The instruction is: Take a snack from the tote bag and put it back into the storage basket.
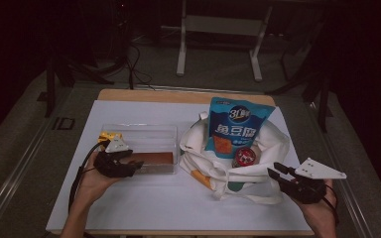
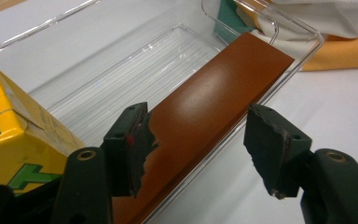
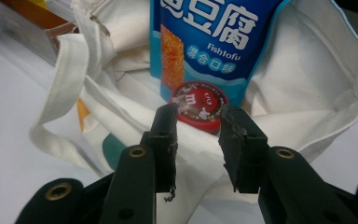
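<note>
Seen from above: a white-covered table [image 1: 144,208] with a clear plastic tray [image 1: 139,130] to the left and a white canvas tote bag [image 1: 274,145] to the right, well apart from the table's near edge.

In the tray: a long, flat brown box [image 1: 155,158] lying along the near wall, and a yellow carton [image 1: 108,135] at the far left corner.

Left gripper [image 1: 135,161] at the tray's near left end, held in a hand entering from the bottom edge. In the left gripper view, black jaws released and standing apart, one over the near end of the brown box, the other outside the tray's clear wall, with a visible gap on that side. No pad pressing on the box; nothing grasped.

In the mouth of the tote bag: a blue snack pouch [image 1: 235,126] standing upright, labelled "Fishtofu", and just in front of it a small round container with a red lid [image 1: 244,156].

Right gripper [image 1: 275,168] just beside the bag's right edge, pointing left toward the red lid, carrying a grey three-cornered plate on top. In the right gripper view, jaws released and parted, framing the red lid farther off, with white bag cloth below. Nothing between the pads, nothing grasped.
</note>
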